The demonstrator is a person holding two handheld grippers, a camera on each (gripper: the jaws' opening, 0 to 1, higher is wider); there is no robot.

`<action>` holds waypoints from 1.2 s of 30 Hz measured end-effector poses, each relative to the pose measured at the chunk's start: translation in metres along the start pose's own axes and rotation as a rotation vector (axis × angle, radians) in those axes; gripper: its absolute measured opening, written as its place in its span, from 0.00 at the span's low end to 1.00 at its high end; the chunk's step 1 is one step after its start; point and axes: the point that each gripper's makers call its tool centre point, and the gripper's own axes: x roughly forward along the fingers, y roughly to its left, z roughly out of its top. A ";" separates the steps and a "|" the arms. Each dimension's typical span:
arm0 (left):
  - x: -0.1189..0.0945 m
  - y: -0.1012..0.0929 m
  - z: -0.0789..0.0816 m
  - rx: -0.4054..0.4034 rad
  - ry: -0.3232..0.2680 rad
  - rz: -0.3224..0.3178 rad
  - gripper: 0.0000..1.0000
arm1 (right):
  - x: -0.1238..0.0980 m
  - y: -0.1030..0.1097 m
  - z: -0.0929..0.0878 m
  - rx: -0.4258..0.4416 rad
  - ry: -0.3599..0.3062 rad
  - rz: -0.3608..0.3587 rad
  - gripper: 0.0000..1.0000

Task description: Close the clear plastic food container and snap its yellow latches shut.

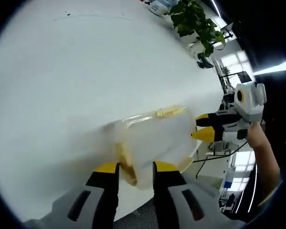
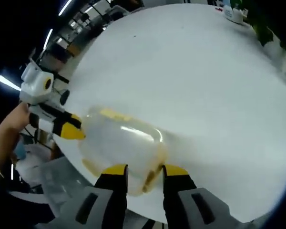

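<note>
The clear plastic food container (image 1: 155, 138) lies near the white table's (image 1: 86, 71) edge with its lid on. A yellow latch (image 1: 170, 112) runs along its far side. My left gripper (image 1: 136, 168) has its yellow-tipped jaws narrowly apart, closed on the container's near end and the yellow latch (image 1: 126, 167) there. From the right, my right gripper (image 1: 200, 128) pinches the opposite end. In the right gripper view the container (image 2: 121, 140) sits between my right gripper (image 2: 145, 171) at its near end and the left gripper (image 2: 76, 128) at its far left end.
A potted plant (image 1: 195, 21) and a small blue-and-white item (image 1: 158, 7) stand at the table's far edge. A person's hand (image 1: 260, 138) holds the right gripper, and another hand (image 2: 9, 129) holds the left one. Office desks and floor lie beyond the table edge.
</note>
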 end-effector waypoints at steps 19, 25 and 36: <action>0.001 -0.001 -0.001 -0.045 0.018 -0.022 0.22 | 0.000 -0.006 0.000 0.099 0.011 0.038 0.19; 0.002 -0.010 -0.011 -0.056 0.064 -0.025 0.21 | 0.001 -0.003 -0.005 0.105 0.045 0.035 0.17; 0.000 -0.017 -0.019 -0.092 0.060 -0.028 0.19 | 0.003 -0.004 -0.002 0.113 0.027 0.038 0.18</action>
